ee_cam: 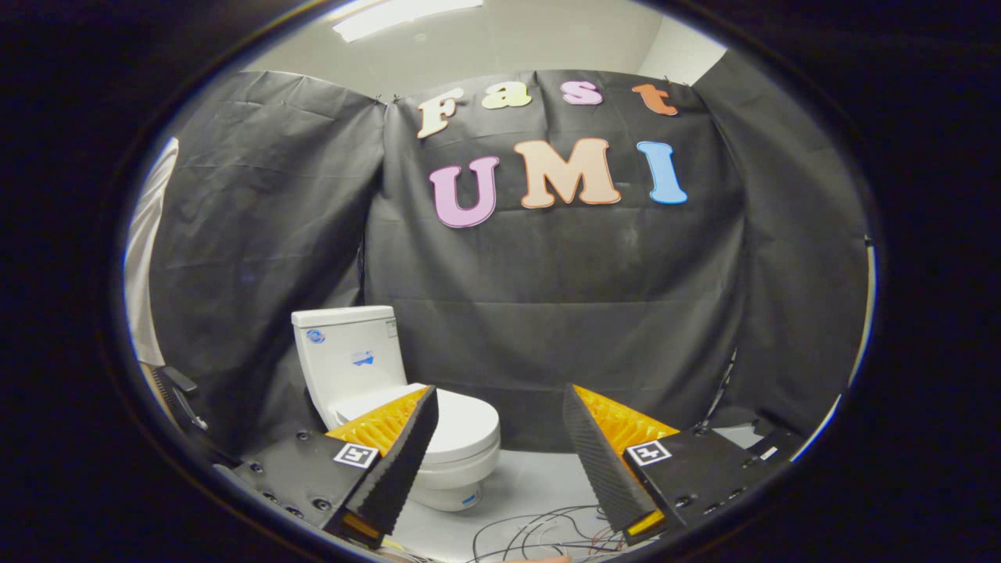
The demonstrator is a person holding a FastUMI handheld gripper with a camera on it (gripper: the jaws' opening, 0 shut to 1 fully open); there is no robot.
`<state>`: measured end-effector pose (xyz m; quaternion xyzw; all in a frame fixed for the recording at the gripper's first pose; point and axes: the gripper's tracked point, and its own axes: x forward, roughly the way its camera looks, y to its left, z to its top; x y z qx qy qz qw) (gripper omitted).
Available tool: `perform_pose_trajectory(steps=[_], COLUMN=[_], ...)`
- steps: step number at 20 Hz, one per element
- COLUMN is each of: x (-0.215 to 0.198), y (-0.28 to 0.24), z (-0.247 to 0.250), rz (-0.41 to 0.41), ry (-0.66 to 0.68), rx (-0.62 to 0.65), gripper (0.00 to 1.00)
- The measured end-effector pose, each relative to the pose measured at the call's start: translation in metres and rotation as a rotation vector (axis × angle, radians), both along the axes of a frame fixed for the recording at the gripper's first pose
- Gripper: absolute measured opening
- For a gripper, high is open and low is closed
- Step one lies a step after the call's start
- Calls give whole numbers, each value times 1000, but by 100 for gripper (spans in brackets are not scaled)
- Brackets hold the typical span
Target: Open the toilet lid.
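- White ceramic toilet (367,375) stands on the pale floor (532,485) against the black cloth wall (563,313), beyond the gripper (500,407) and off to its left side
- Its lid (461,426) lies flat, closed over the bowl, with the tank (348,356) upright behind it
- The jaws are spread wide apart and grasp nothing; the left finger overlaps part of the lid and bowl in the view, but contact cannot be judged
- Thin cables (539,532) tangle on the floor between the two fingers

The tool (499,399) is held level, fingers spread wide apart, gripping nothing.
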<state>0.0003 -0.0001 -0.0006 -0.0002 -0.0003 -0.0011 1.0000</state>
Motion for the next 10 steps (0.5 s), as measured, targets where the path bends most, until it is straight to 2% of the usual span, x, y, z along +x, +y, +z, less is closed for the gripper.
perform_pose_trajectory(steps=[3, 6, 10], x=[1, 4, 38], y=[-1, 0, 1], z=[0, -1, 0], rz=[-3, -5, -4], ry=[-3, 0, 0], rx=[0, -1, -3], gripper=[99, 93, 85])
